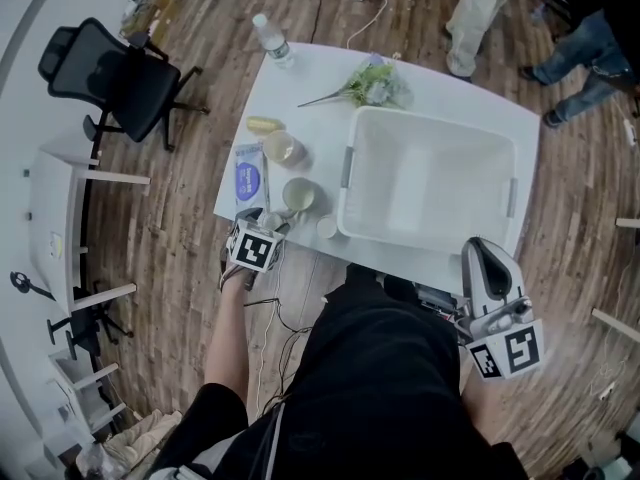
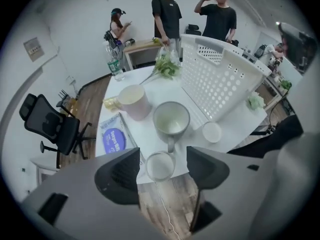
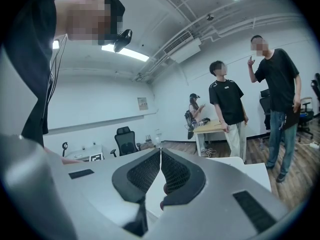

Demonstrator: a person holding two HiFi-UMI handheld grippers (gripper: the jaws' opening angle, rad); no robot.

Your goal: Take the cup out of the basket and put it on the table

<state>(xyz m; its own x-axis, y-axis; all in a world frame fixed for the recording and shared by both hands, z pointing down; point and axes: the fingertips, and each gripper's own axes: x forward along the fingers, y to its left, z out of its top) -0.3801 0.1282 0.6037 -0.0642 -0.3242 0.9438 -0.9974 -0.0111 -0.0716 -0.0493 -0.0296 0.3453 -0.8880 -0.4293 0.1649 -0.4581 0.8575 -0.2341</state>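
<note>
- Table (image 1: pixel 320 68), white, spreads out ahead of the left claw (image 2: pixel 163 159), which points steeply down at the near edge
- Basket (image 2: pixel 220 81), white with a holed wall, stands ahead and to the right of that claw, and from the head view it looks empty inside
- Right claw (image 3: pixel 160 154) is out of the play: jaws pressed flat together on nothing, aimed about level into the room, off to the side of table and basket
- Left claw is spread wide, one jaw on either side of the cup, with a gap showing on both sides, so no pad is touching it
- Mug (image 2: pixel 171 121), grey with its handle turned back towards the claw, sits just beyond the jaws, and a pale pink beaker (image 2: pixel 132 100) is further out to the left
- Cup (image 2: pixel 160 168), the small clear one, stands upright on the table right between the left jaws, out of the basket and close to the near edge, so by my read the placing is as good as done
- Handling call: it looks light and stiff, with a smooth wall that could slip and would likely break if dropped; whether it is glass or plastic I can't tell
- Best hold, if it needs moving in from the edge: pads square on opposite sides at mid-height with a gentle squeeze, not on the thin rim
</note>
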